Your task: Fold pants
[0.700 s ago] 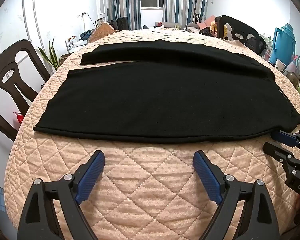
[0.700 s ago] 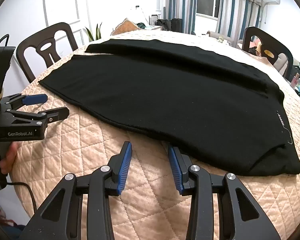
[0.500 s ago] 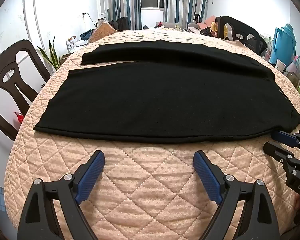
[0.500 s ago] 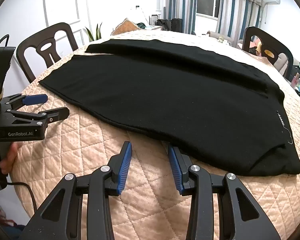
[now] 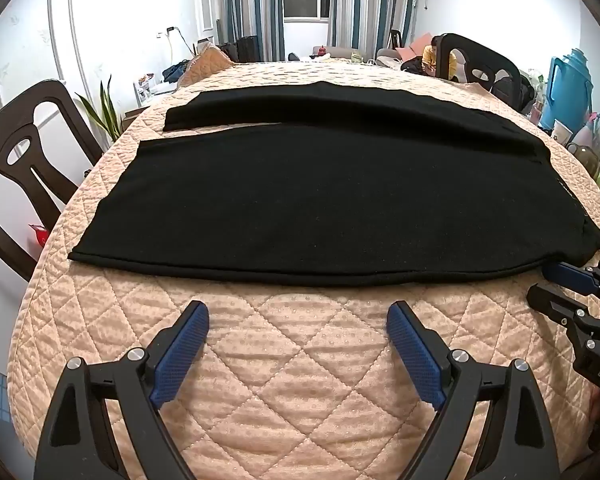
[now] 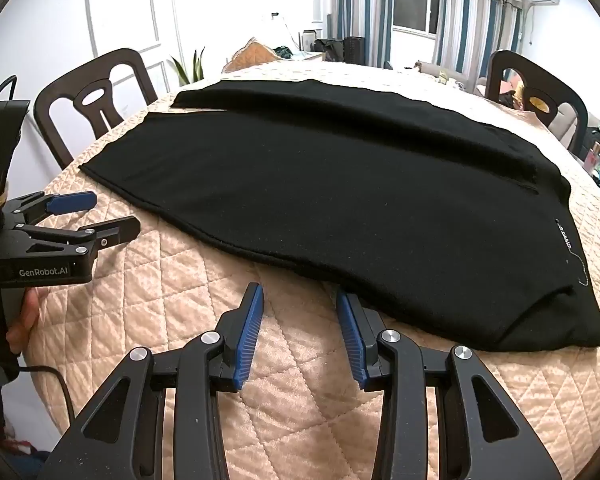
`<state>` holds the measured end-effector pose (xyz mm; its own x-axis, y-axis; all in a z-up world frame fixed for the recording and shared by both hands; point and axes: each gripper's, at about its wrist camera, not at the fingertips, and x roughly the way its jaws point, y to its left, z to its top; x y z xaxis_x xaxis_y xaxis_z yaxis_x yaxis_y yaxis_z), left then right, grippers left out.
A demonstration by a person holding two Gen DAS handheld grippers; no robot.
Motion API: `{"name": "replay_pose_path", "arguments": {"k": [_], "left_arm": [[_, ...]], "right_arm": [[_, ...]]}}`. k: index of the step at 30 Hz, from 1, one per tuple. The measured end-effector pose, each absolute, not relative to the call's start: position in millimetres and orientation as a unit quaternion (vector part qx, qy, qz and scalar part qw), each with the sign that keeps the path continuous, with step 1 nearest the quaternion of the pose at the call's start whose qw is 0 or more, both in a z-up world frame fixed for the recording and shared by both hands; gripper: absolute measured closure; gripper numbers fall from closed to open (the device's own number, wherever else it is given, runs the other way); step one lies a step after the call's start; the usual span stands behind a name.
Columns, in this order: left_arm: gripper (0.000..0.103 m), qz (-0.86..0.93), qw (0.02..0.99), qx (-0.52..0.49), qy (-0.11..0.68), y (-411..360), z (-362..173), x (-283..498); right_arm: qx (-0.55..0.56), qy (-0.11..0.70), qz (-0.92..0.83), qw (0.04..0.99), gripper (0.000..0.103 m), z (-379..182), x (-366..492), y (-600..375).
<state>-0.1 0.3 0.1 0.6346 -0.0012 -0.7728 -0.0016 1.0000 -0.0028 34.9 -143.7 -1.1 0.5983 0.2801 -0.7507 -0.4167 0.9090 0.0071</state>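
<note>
Black pants [image 5: 324,196] lie flat on the peach quilted table [image 5: 300,364], legs pointing left, waist at the right; they also show in the right wrist view [image 6: 340,200]. My left gripper [image 5: 298,316] is open and empty, hovering over bare quilt just short of the pants' near edge. My right gripper [image 6: 300,300] is open and empty, its fingertips close to the near edge by the waist end. The right gripper shows at the right edge of the left wrist view [image 5: 556,284]. The left gripper shows at the left of the right wrist view [image 6: 100,216].
Dark wooden chairs stand at the table's left [image 5: 24,160] and far right [image 5: 480,68]. A blue jug [image 5: 572,88] and small items sit at the right. A potted plant [image 5: 108,108] stands by the left wall. The table's near edge is just below the grippers.
</note>
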Motion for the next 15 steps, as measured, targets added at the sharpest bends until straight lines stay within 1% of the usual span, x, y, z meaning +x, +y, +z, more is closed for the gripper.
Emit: {"name": "replay_pose_path", "arguments": {"k": [15], "left_arm": [[0.011,0.0,0.905,-0.002,0.426,-0.2,1.5,-3.2]], "right_arm": [[-0.083,0.403,0.197,0.89,0.064,-0.7,35.0,-144.5]]}}
